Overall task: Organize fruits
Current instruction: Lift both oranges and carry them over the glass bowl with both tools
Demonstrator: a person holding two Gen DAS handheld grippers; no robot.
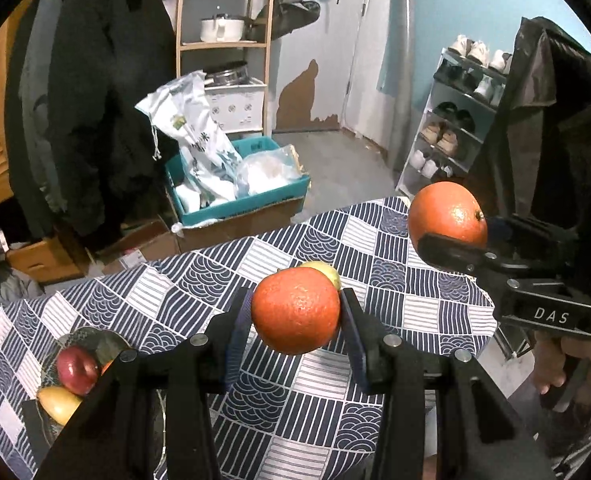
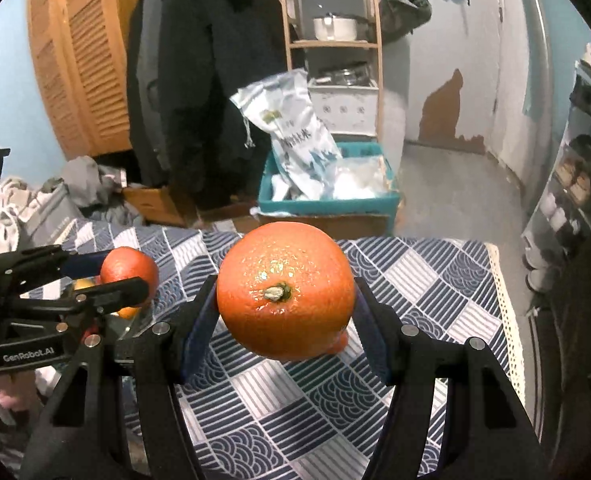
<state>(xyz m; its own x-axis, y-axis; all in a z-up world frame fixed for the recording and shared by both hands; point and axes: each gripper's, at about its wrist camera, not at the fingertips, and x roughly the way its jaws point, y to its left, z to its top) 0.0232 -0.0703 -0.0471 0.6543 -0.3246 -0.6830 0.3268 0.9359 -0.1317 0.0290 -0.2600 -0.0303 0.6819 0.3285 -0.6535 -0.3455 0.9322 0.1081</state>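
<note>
Meanwhile noted: left gripper point(image 1: 295, 312) pinching small orange point(image 1: 295, 310), right gripper point(image 2: 285, 300) pinching large orange point(image 2: 285, 290); lemon point(image 1: 327, 272) behind; plate point(image 1: 95, 340) holding apple point(image 1: 77, 364), yellow fruit point(image 1: 59, 402).

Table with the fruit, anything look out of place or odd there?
One yellow fruit sits alone on the tablecloth, away from the plate holding the red apple. Each gripper holds an orange in the air. Nothing looks spilled or damaged.

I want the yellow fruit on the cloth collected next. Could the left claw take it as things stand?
Probably not yet: the left claw is shut on an orange, which must go first. The yellow fruit lies otherwise unblocked.
</note>
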